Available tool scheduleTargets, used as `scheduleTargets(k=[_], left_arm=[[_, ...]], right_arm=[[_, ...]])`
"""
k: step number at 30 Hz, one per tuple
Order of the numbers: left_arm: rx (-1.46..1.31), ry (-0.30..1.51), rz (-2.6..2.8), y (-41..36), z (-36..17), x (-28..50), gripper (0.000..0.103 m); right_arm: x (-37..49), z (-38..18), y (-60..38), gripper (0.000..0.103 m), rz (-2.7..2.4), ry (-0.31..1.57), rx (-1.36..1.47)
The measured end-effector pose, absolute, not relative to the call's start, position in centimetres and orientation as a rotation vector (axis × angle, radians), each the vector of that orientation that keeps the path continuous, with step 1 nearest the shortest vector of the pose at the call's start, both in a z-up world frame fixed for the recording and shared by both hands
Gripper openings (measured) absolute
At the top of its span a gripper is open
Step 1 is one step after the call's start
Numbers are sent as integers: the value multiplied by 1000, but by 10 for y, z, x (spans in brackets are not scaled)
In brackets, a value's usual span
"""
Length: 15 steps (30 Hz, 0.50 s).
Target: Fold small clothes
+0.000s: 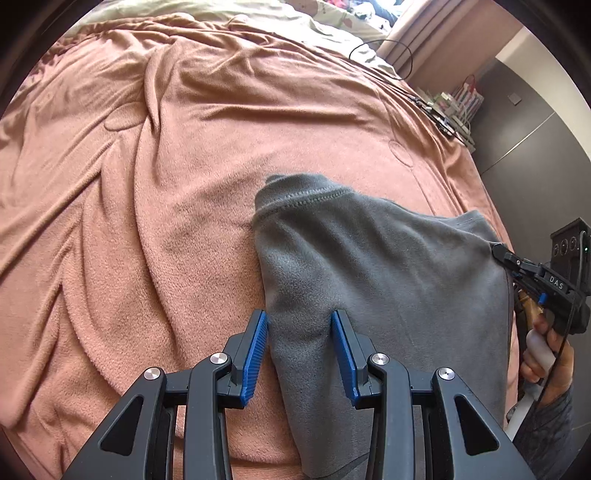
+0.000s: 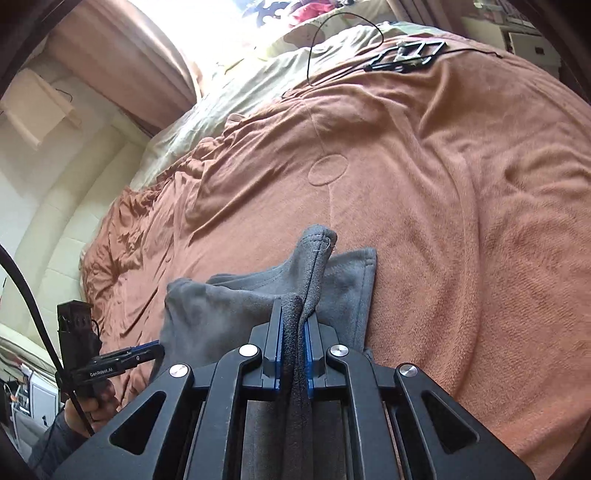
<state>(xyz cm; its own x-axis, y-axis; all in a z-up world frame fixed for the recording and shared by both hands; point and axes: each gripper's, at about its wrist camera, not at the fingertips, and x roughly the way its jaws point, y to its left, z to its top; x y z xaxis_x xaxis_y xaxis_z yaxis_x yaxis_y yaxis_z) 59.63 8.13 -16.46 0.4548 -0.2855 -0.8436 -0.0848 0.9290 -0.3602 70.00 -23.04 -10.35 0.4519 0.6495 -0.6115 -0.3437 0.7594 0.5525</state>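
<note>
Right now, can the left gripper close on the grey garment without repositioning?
Probably yes: the left gripper is open with a fold of the grey garment already between its fingers, nothing blocking. The right gripper holds another edge.

A bed filled most of the room, spread with a rumpled terracotta fleece blanket over a pale green sheet. Bright daylight poured through a window edged by a pinkish curtain. A grey wardrobe stood alongside
</note>
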Motion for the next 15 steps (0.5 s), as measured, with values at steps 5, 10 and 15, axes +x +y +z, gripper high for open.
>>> scheduleTargets(k=[5, 10, 15], left_arm=[[-358, 1122, -85, 83, -171, 604, 38], [-373, 1129, -76, 86, -176, 604, 38], [-383, 1131, -79, 90, -174, 600, 38]], right_arm=[[706, -123, -235, 5, 563, 970, 365], [707, -130, -232, 10, 561, 1034, 431], [689, -115, -241, 59, 551, 1018, 418]])
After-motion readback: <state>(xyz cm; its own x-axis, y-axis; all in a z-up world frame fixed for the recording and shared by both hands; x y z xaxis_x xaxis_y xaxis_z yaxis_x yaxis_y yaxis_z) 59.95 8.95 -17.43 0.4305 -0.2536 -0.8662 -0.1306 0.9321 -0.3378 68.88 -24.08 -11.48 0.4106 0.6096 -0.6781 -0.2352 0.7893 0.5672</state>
